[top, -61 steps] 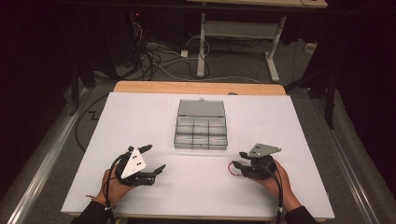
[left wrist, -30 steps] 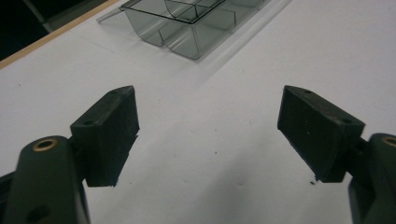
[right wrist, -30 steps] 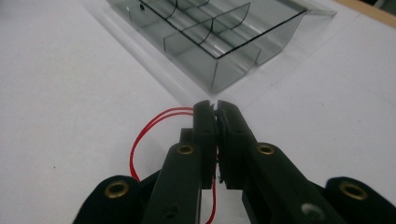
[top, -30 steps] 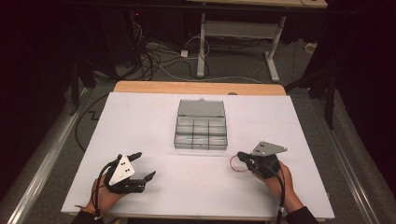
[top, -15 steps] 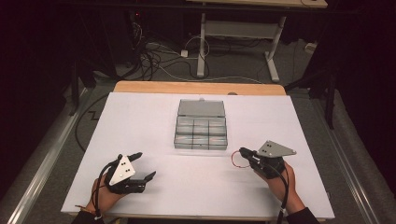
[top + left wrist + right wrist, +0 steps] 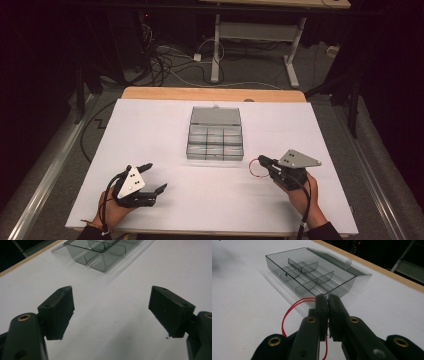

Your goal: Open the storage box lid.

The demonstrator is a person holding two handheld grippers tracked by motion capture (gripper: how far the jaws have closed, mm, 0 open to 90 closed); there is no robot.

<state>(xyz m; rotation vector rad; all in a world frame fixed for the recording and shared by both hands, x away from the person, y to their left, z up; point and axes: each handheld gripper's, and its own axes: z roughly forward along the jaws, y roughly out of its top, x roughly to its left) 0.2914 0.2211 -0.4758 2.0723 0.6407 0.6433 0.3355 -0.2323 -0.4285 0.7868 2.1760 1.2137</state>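
A clear grey compartment box lies open at the table's middle, its lid folded back on the far side. My right gripper sits to the box's right near corner, shut on a thin red loop that hangs out to its left. In the right gripper view the loop curves out from the pinched jaws of my right gripper, just short of the box. My left gripper rests open at the near left, nothing between its jaws. In its own view my left gripper faces the box.
The white tabletop ends in a wooden strip at the far side. Beyond it, cables and a desk frame stand on the dark floor. A person's hands hold both grippers near the front edge.
The left gripper drew back toward the near left corner two seconds ago and has stayed there since. The right gripper with the red loop edged slightly right.
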